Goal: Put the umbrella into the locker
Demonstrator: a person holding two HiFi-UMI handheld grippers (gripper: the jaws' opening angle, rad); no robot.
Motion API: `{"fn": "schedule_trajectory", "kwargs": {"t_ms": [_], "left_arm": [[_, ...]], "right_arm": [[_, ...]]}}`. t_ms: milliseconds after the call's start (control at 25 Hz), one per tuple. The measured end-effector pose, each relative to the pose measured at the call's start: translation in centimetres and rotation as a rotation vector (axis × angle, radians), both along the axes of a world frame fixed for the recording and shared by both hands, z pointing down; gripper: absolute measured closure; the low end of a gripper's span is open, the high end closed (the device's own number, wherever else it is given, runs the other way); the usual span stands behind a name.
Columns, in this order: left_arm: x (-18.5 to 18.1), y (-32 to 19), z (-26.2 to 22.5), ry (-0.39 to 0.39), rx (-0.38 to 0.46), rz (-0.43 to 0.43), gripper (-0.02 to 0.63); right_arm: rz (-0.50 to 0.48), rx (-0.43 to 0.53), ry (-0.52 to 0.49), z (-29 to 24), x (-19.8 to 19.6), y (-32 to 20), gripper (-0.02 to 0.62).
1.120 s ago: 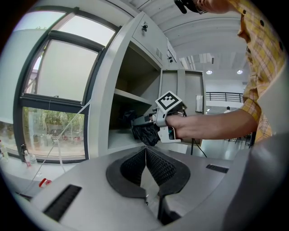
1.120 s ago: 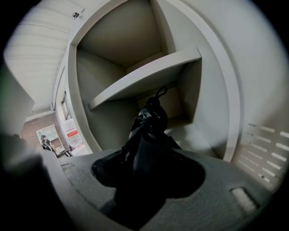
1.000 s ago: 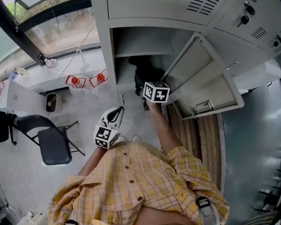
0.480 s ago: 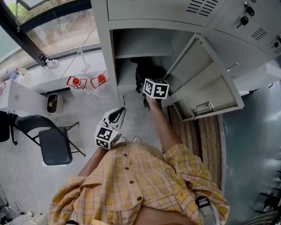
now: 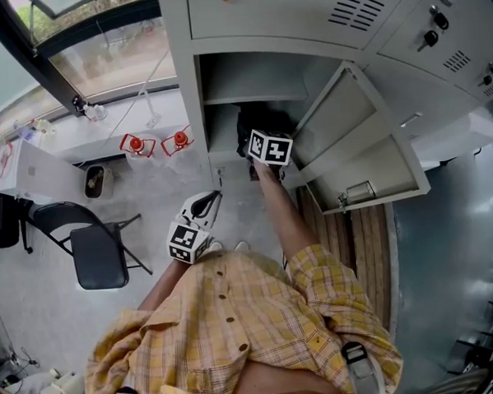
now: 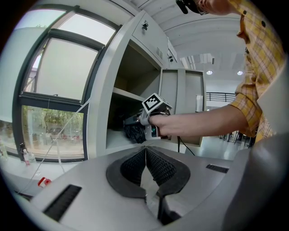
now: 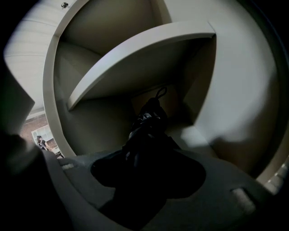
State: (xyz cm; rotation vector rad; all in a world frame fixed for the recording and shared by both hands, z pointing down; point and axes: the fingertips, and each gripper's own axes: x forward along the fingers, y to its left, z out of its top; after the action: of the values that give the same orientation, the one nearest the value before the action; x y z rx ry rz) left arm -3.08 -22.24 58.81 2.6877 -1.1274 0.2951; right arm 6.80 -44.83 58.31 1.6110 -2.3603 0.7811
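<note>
Umbrella (image 7: 146,124) is the thing to watch: a black, bunched bundle, it sits in the open locker (image 5: 187,88), in the compartment under the shelf (image 7: 135,54), with its strap loop (image 7: 159,92) pointing toward the back wall. The right gripper (image 5: 269,148) reaches in after it, and its fingers look clamped on the near end of the fabric, though it is dim in there. I cannot tell whether the bundle rests on the compartment floor or hangs just above it.

The left gripper (image 6: 145,158) waits outside, low and to the left of the opening, fingers pressed together with nothing between them.

From where I stand, the placing is nearly done, with only the letting go and the backing out to come. That is where it could slip. If the fingers open while the bundle lies close to the front lip (image 6: 118,143), the slack cloth may slump forward and spill out. If a fold catches on a pad as the gripper draws back, the umbrella gets dragged out with it. The marker cube rides close under the shelf edge, so a lift on the way out could knock it. The door (image 5: 350,137) stands open just right of the forearm, and a nudge from the elbow might swing it.
</note>
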Motion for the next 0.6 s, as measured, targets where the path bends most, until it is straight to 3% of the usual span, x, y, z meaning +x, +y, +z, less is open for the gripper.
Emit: {"fn": "schedule_trajectory", "kwargs": {"t_ms": [600], "left_arm": [[0.3,-0.1,0.5,-0.004,-0.014,0.007,0.600]], "right_arm": [[0.024,-0.031,-0.016,1.3,0.3,-1.2,0.353]]}}
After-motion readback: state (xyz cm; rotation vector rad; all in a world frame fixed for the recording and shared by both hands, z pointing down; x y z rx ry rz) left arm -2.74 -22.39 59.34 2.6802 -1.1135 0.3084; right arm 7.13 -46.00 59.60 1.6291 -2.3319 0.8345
